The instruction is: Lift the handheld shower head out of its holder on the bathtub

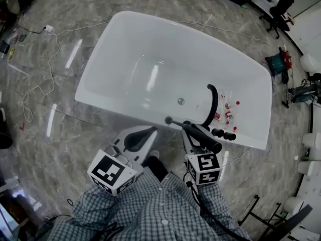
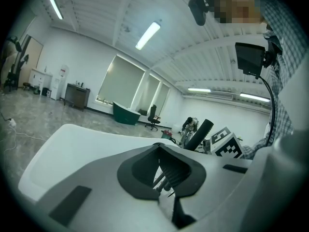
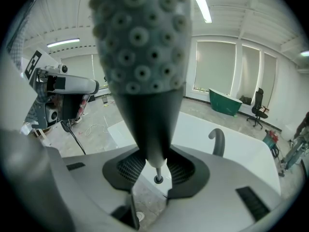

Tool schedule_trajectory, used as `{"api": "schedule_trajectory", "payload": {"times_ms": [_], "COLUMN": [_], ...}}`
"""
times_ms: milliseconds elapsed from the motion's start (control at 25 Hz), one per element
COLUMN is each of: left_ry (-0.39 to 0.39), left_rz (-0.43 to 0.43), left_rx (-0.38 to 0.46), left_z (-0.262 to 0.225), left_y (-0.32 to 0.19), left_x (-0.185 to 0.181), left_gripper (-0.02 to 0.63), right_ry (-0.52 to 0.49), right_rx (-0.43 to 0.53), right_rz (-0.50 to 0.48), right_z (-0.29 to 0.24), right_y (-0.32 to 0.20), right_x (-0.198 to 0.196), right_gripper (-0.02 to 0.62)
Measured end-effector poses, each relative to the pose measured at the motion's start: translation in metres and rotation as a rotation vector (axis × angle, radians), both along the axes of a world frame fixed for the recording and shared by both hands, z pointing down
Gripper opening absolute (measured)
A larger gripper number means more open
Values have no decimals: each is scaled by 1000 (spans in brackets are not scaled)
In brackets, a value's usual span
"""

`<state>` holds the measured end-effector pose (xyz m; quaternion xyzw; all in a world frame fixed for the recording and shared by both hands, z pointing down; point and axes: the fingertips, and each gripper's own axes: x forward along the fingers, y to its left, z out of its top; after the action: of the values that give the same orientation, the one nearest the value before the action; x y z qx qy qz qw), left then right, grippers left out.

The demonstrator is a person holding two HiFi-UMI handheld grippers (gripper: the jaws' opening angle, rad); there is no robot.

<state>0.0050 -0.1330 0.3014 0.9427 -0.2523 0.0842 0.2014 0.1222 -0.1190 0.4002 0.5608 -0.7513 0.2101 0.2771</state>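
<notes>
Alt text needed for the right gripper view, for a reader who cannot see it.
The right gripper is closed on the tapered handle of the grey shower head, whose nozzle-studded face fills the upper middle of the frame. Behind it lie the white bathtub and a curved black spout.

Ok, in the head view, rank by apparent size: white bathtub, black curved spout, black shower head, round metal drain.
1. white bathtub
2. black shower head and black curved spout: look alike, and the shower head is nearer the camera, so unranked
3. round metal drain
</notes>
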Motion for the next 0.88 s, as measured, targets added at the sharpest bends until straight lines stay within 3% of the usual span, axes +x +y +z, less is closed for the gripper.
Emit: {"api": "schedule_trajectory", "payload": {"times_ms": [240,520,880], "left_ry": [6,19,9], "left_rz": [17,35,72], "left_rx": [25,57,109], "left_z": [-9,-24,-41], "left_y": [-1,-2,1], "left_x": [3,8,23], "left_gripper": [2,2,2], "right_ry": [-3,-17,-23], "right_rx": [46,33,107], "right_rz": [-11,18,11], "right_z": [-22,-27,-59], "right_y": [-3,10,7], "right_x": [-6,1,4], "right_gripper": [135,134,133]}}
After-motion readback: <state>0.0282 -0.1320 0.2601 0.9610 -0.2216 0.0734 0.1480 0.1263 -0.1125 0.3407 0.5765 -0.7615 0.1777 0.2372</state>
